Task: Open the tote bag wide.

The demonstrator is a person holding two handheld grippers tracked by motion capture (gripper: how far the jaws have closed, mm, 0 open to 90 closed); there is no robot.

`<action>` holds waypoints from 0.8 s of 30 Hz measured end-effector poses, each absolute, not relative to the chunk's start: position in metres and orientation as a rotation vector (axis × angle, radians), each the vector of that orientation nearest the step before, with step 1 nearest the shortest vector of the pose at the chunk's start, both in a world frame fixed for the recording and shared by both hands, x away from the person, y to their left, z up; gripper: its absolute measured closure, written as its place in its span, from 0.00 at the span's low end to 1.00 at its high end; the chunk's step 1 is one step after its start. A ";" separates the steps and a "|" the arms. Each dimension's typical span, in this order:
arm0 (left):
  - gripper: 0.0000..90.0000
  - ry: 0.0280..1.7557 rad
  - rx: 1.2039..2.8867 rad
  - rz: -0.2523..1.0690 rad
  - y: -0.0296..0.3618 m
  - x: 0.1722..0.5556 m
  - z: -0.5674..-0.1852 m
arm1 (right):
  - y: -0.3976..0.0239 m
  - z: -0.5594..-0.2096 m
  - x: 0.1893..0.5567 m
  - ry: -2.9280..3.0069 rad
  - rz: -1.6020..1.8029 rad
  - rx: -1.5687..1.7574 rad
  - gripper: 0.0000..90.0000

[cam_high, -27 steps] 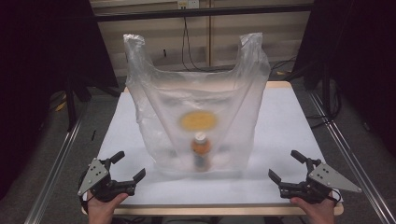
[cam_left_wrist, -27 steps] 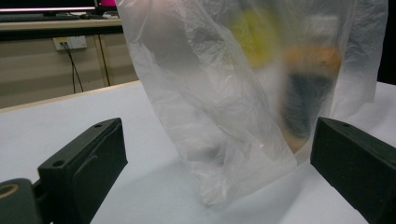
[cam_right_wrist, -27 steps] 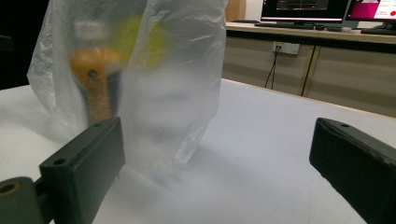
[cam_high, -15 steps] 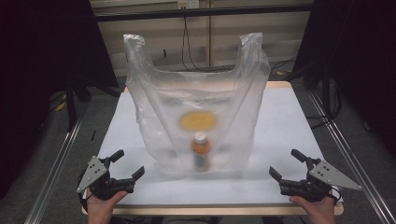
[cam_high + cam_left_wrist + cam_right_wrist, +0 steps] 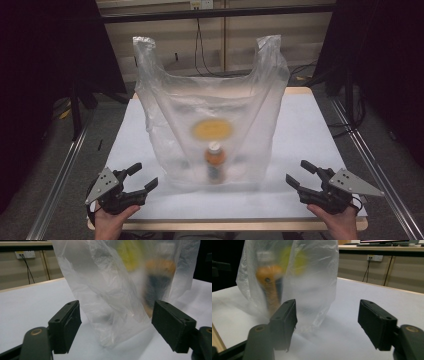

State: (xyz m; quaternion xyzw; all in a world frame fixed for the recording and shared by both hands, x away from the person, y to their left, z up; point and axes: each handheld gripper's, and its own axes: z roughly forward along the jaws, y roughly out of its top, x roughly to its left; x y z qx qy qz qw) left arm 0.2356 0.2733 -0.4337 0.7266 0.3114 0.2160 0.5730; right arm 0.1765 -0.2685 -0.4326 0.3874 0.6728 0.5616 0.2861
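The plastic bag [image 5: 212,125] stood upright on the middle of the table [image 5: 300,125], its two handles rising toward the far edge and its base set a little back from the near edge. Inside it, blurred by the film, a bottle [image 5: 215,162] with an orange label stood upright near the front wall, with a yellow round thing [image 5: 213,129] behind and above it that could not be made out further. The left gripper [image 5: 140,176] rested at the near left corner of the table, its jaws spread wide with nothing between them, aimed toward the bag's lower left corner. The right gripper [image 5: 300,174] sat at the near right corner, jaws likewise wide and empty, aimed at the bag's lower right side. In the left gripper view the bag [image 5: 117,290] stood straight ahead beyond the two jaws, apart from them; in the right gripper view the bag [image 5: 289,277] lay ahead and toward the left jaw. The bag lay between the two hands, forward of both, and the left gripper looked slightly nearer to its base. Its long axis ran upward, so the handles were well above either gripper.
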 end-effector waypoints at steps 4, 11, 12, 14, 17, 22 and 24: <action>0.32 0.748 1.692 0.469 0.274 0.236 -0.430 | -0.266 -0.429 0.179 1.807 1.527 1.032 0.46; 0.51 0.725 1.721 0.449 0.274 0.236 -0.423 | -0.262 -0.423 0.182 1.854 1.558 0.973 0.72; 0.58 0.721 1.725 0.455 0.273 0.235 -0.421 | -0.262 -0.421 0.183 1.860 1.571 0.964 0.77; 0.67 0.721 1.734 0.437 0.269 0.235 -0.418 | -0.262 -0.418 0.184 1.880 1.578 0.961 0.83; 0.83 0.698 1.745 0.387 0.265 0.237 -0.414 | -0.261 -0.413 0.188 1.915 1.593 0.967 0.98; 1.00 0.640 1.798 0.373 0.257 0.238 -0.406 | -0.259 -0.405 0.193 1.971 1.606 0.978 1.00; 1.00 0.615 1.801 0.359 0.252 0.243 -0.401 | -0.258 -0.400 0.196 1.993 1.617 0.965 1.00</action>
